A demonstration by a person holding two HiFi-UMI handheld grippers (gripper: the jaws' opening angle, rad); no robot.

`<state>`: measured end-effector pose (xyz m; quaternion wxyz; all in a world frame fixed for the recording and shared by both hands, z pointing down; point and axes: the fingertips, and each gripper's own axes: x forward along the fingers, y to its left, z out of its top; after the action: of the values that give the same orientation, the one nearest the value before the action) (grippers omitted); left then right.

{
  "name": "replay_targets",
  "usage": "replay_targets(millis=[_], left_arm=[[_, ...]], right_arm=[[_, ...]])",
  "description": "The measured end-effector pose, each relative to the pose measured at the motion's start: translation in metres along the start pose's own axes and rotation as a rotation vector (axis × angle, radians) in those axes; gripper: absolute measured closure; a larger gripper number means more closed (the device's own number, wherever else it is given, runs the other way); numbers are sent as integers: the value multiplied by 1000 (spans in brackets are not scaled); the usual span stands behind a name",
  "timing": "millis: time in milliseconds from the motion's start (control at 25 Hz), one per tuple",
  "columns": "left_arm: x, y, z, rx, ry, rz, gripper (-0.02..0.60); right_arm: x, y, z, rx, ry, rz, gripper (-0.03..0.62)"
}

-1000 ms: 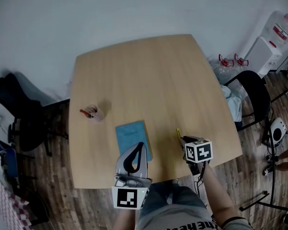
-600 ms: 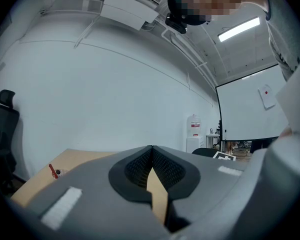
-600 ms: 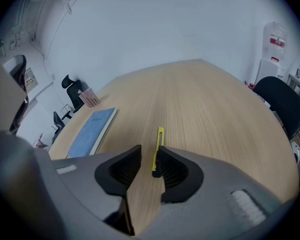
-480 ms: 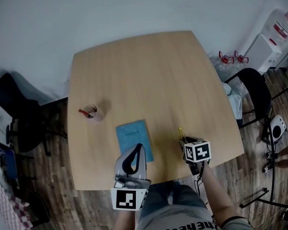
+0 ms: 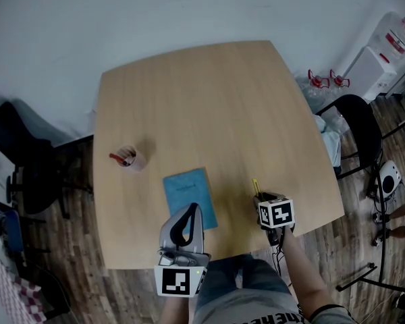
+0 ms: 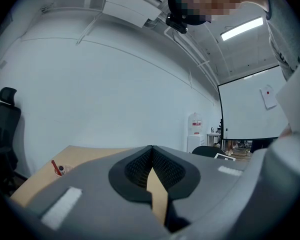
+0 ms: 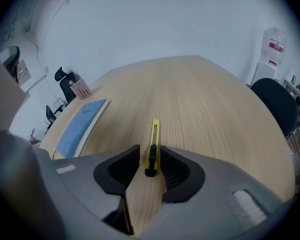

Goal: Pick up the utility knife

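Note:
The yellow utility knife (image 7: 153, 143) lies flat on the wooden table (image 5: 209, 100) near its front right edge, also visible as a thin yellow strip (image 5: 255, 185) in the head view. My right gripper (image 7: 149, 153) points steeply down over the knife's near end. Its jaws are opening, the knife's black slider end lies between them close to the right pad, and a gap shows on the left. My left gripper (image 6: 151, 149) is held level at the table's front edge by the blue notebook (image 5: 189, 194), tips together, nothing in it.
A pink pen cup (image 5: 130, 158) with red pens stands at the table's left. A black office chair (image 5: 356, 132) and a water dispenser (image 5: 379, 61) are at the right; another dark chair (image 5: 20, 150) is at the left.
My right gripper has sunk a little over the knife's near end. The left gripper has dropped slightly at the table's front edge.

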<state>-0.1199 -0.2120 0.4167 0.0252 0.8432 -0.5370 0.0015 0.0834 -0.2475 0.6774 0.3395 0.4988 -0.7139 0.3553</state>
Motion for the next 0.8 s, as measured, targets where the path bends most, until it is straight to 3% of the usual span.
replay_targets(millis=[240,440,800], left_arm=[[0,4,-1,-2,3,6,563],[-1,5,-2,-4,4,12,561],[0,1,4,2,-4,12,563]], right_arm=[[5,-2,-6,-13,7,-33,472],[4,-6,-6,-36,-1,-78,517],[0,-1,-3,-49,-23,-54,528]])
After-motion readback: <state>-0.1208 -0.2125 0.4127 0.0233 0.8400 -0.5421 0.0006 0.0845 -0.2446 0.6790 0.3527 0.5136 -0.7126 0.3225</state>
